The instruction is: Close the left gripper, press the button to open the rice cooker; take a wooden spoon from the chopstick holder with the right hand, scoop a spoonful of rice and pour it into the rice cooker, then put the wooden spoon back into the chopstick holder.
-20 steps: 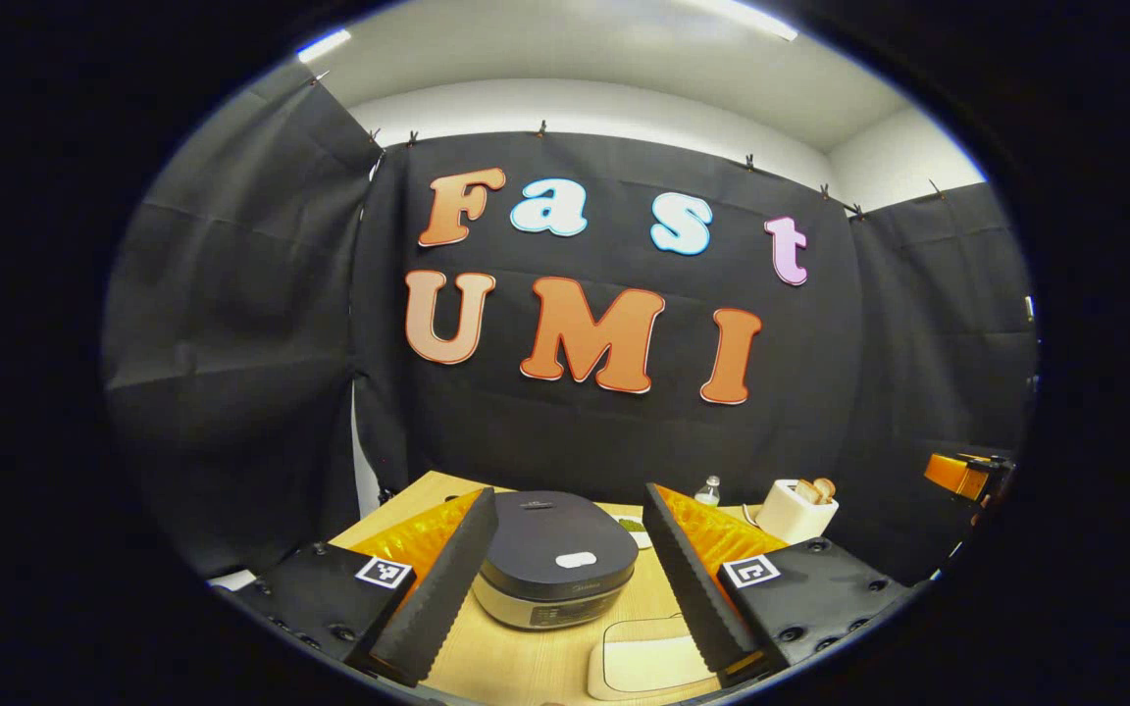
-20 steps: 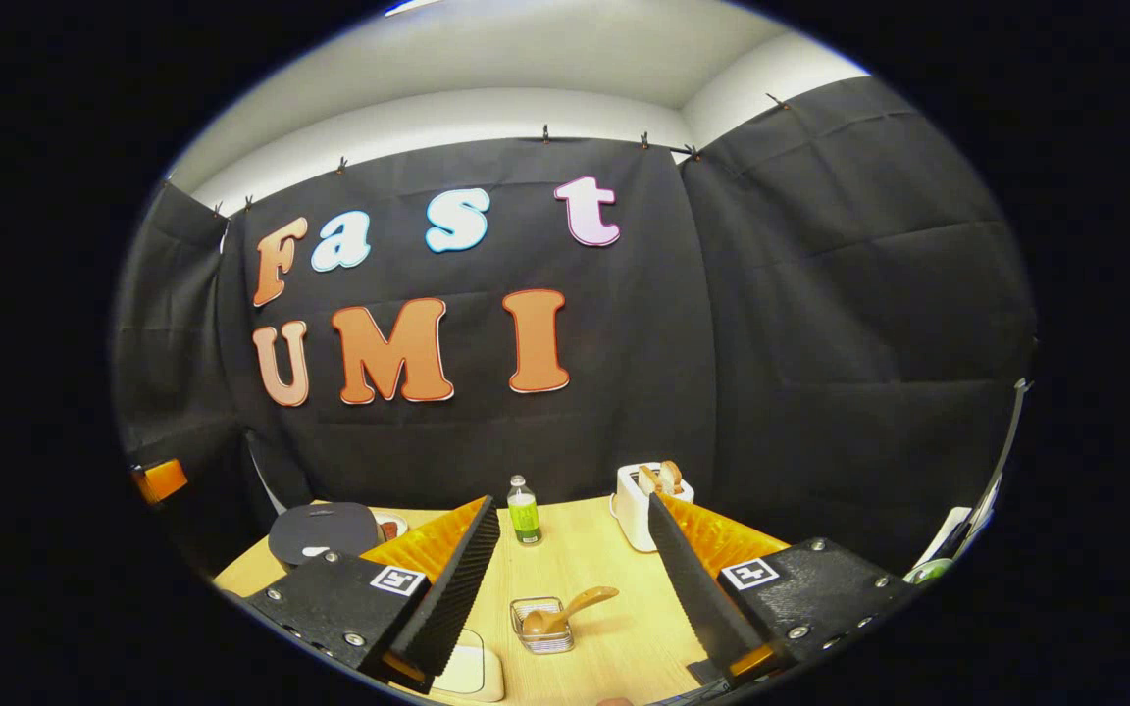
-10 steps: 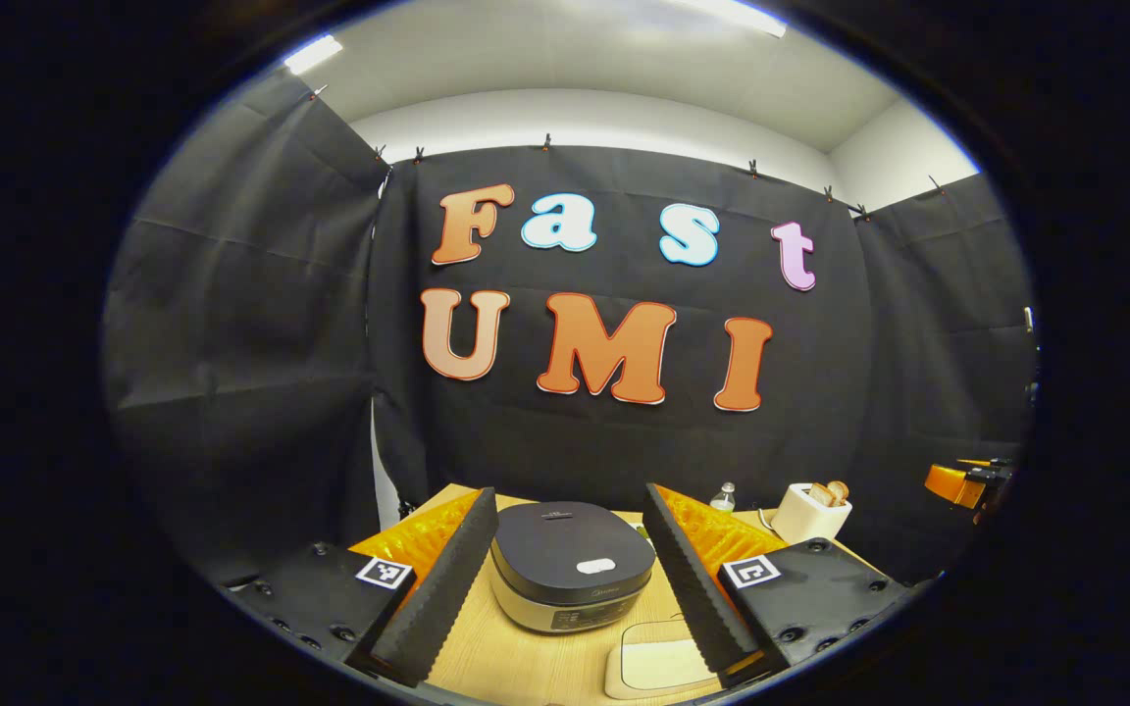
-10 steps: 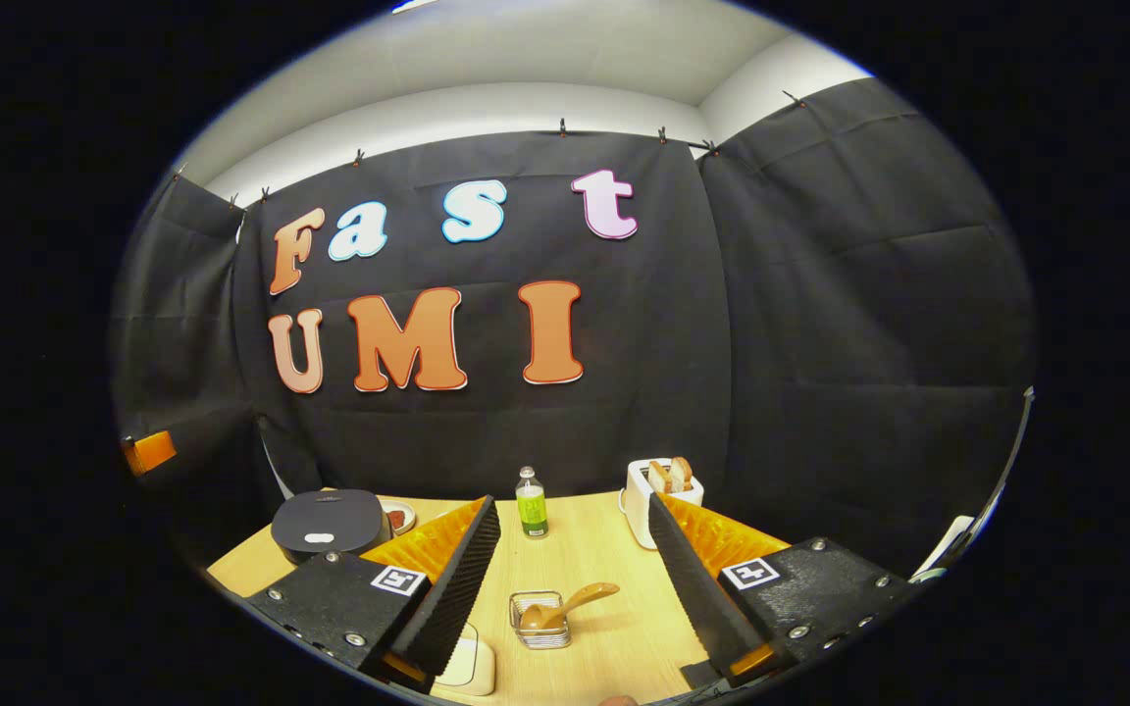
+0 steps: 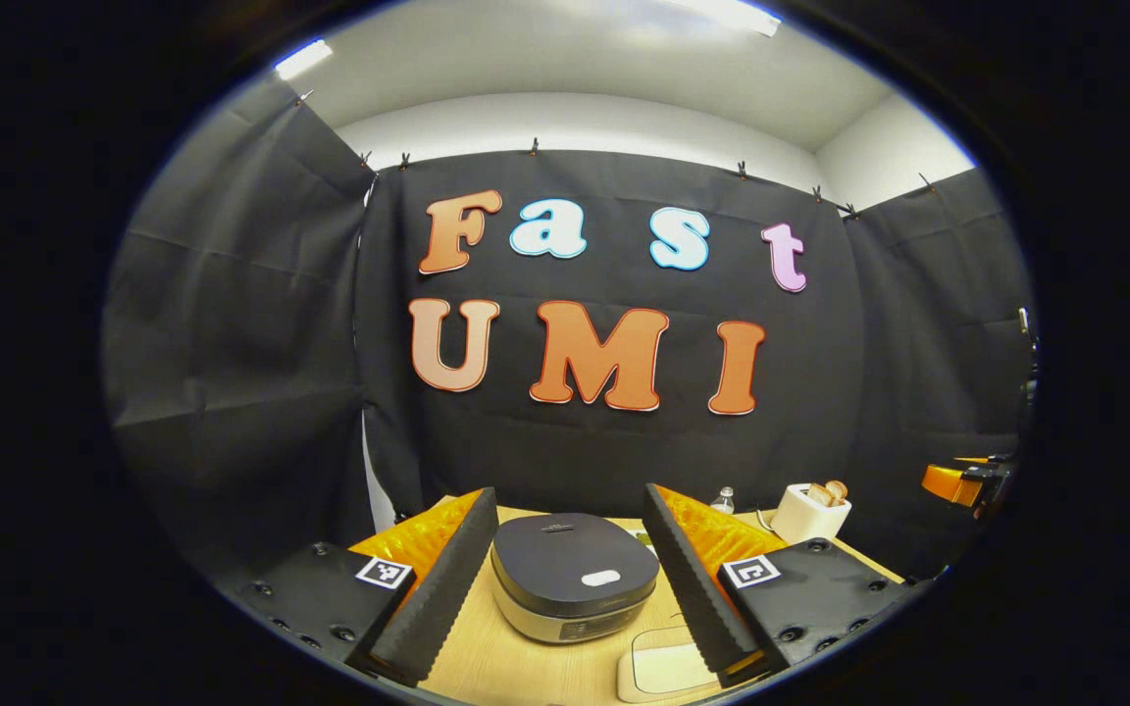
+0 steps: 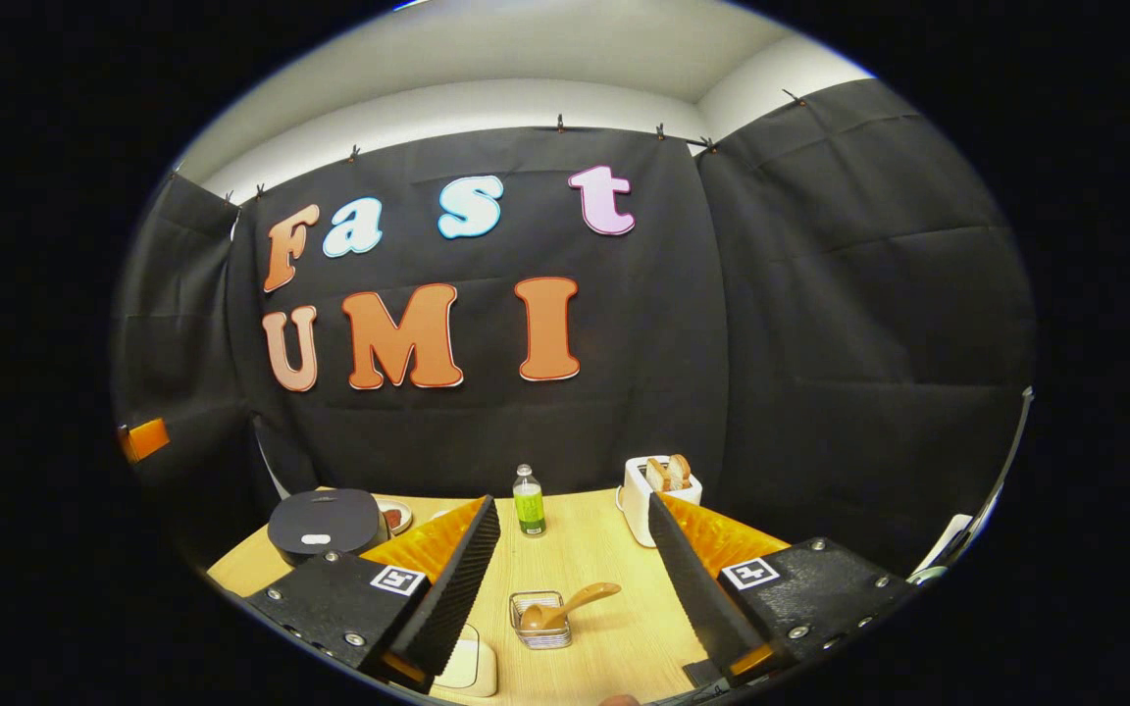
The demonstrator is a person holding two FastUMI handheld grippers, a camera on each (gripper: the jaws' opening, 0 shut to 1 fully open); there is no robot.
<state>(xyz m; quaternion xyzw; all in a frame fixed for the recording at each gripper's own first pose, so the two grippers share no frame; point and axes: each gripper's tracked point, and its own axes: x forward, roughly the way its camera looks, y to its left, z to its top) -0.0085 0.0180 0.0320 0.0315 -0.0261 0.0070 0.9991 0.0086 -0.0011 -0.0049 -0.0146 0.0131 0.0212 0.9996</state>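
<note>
With both sets of jaws spread wide and holding nothing, the left gripper [image 5: 565, 579] and the right gripper [image 6: 575, 579] hang above the tabletop [image 6: 585, 549].

In the left gripper view, the rice cooker [image 5: 573, 577] sits on the tabletop directly between the two fingers, apart from both. Its dark lid is shut, and a small pale button [image 5: 600, 579] shows on the lid toward the near edge. A white flat container [image 5: 658, 667] lies on the tabletop just in front of the cooker, partly behind the right finger. A toaster [image 5: 808, 510] with bread in its slots stands farther back on the right, with a small bottle [image 5: 723, 501] near it.

In the right gripper view, the wooden spoon [image 6: 565, 606] rests in the chopstick holder [image 6: 539, 623], a low wire basket on the tabletop between the fingers. Its handle tilts up and out to the right. The rice cooker [image 6: 323, 523] stands well apart at the far left, with a small dish [image 6: 394, 515] just beside it. A bottle [image 6: 528, 502] with a green label stands upright farther back, and the toaster [image 6: 651, 495] stands to its right. The white flat container [image 6: 467, 667] lies near the left finger at the near edge.
</note>
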